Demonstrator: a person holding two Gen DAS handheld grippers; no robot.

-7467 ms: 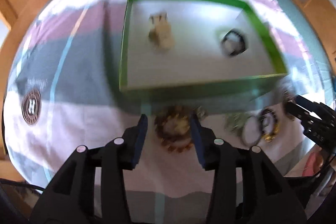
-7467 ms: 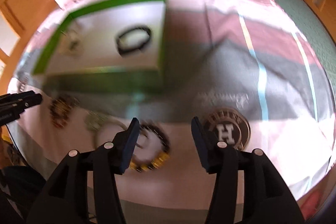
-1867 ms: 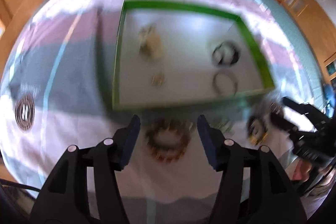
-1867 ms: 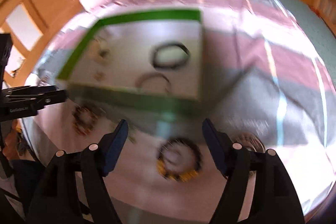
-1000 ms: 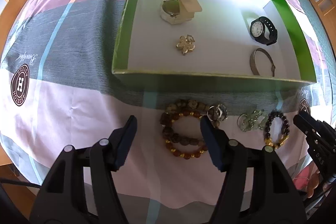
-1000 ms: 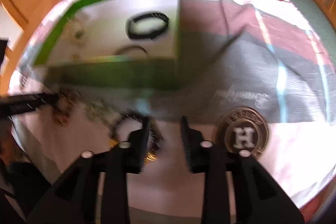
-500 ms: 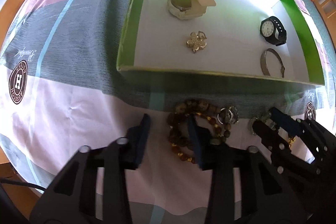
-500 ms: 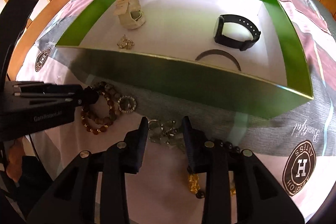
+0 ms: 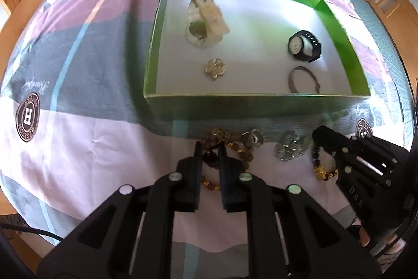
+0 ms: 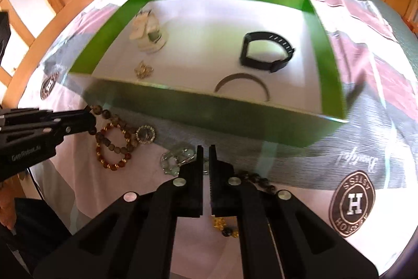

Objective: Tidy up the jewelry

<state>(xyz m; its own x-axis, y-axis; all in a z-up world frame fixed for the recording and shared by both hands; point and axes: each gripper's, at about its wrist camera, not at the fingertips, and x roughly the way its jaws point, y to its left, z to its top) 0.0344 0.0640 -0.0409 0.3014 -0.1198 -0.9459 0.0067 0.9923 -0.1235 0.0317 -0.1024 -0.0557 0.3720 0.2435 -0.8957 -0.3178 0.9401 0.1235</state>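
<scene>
A green box (image 9: 337, 17) with a white floor sits on the striped bedspread (image 9: 78, 148), its long axis running left to right across the left wrist view. Inside, a cream watch (image 9: 206, 25) lies at far left, with a small gold brooch (image 9: 214, 69) nearer on the floor. At right lies a black watch (image 9: 304, 45), its strap loop running roughly left to right in the right wrist view, with a thin bangle (image 9: 303, 80) just nearer.

The loose pieces lie in a row left to right on the cloth, just near of the box's front wall. The left gripper (image 9: 210, 151) points steeply down, its fingers pinched narrow on the brown bead bracelet (image 10: 112, 140), a dark bead showing between the pads. Just right of that bracelet lies a round ring-shaped piece (image 10: 145, 134), then a clear crystal cluster (image 9: 291, 147).

The right gripper (image 10: 206, 156) is closed to a thin slit at the crystal cluster's right edge; whether it grips anything, I cannot tell. A black-and-gold bead bracelet (image 9: 322, 169) lies beside and under its fingers.
</scene>
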